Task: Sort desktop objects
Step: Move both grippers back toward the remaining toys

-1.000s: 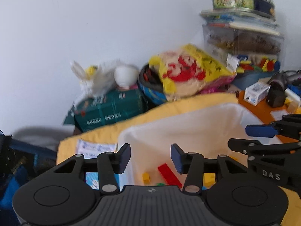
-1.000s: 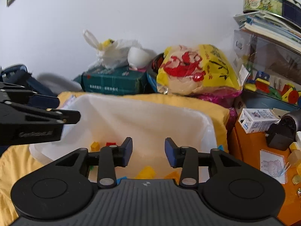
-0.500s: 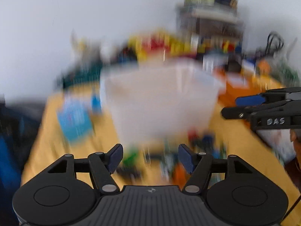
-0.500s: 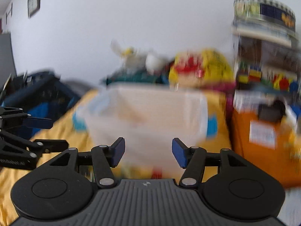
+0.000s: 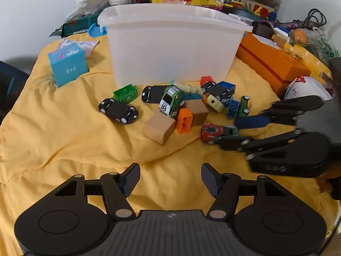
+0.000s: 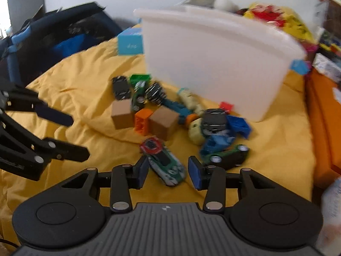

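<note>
Right wrist cam: right gripper (image 6: 168, 173) fingers spread, straddling red-green toy car (image 6: 163, 160); car's long axis diagonal to fingers. Left gripper (image 5: 170, 178) released, farther off, nothing held.

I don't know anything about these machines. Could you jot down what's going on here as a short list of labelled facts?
Setting: yellow cloth with a pile of small toys
Container: white bin behind the pile
Right tool: open, fingers either side of the red and green toy car
Left tool: open, empty, over bare cloth
Other toys: two tan blocks flanking an orange brick, black car upside down
Beside bin: light blue box, orange box
</note>
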The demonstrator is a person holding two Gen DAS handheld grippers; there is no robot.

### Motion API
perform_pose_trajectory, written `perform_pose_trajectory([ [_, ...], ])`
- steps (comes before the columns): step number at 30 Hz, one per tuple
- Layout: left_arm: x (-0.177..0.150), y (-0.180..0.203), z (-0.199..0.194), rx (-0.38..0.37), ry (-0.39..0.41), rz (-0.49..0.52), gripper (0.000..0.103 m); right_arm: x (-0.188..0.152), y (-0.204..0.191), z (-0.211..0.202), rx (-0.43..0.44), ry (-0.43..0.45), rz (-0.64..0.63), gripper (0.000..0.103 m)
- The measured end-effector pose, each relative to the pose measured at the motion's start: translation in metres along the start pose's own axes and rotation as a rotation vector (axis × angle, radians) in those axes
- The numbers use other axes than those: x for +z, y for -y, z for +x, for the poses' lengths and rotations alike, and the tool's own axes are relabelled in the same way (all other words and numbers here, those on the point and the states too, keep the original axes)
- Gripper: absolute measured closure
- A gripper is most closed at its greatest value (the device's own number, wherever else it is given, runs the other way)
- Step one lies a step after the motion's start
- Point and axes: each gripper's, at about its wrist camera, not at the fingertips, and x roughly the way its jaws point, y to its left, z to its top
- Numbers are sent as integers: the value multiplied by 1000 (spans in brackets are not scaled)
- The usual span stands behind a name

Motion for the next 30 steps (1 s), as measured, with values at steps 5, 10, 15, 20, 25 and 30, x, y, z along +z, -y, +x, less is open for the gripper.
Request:
perform_pose_trajectory([
  [5,0,2,2,6,-2,7,36,-1,0,3,23,-80,59,68],
  [10,-2,-1,8,-3,-23,-13,36,-11,-6,-8,107,-97,140,62],
  [15,-1,3,8,-11,-19,7,36,-8,11,-32,-59,53,219,58],
  [20,2,12,11,-25,-40,17,36,7,37,-15,-233,38,380,39],
  [25,13,31,13,-85,-46,46,36,-1,42,15,-226,-85,391,71],
  [30,25,47,24,-113,-91,22,36,-21,50,-6,-159,-79,402,87],
])
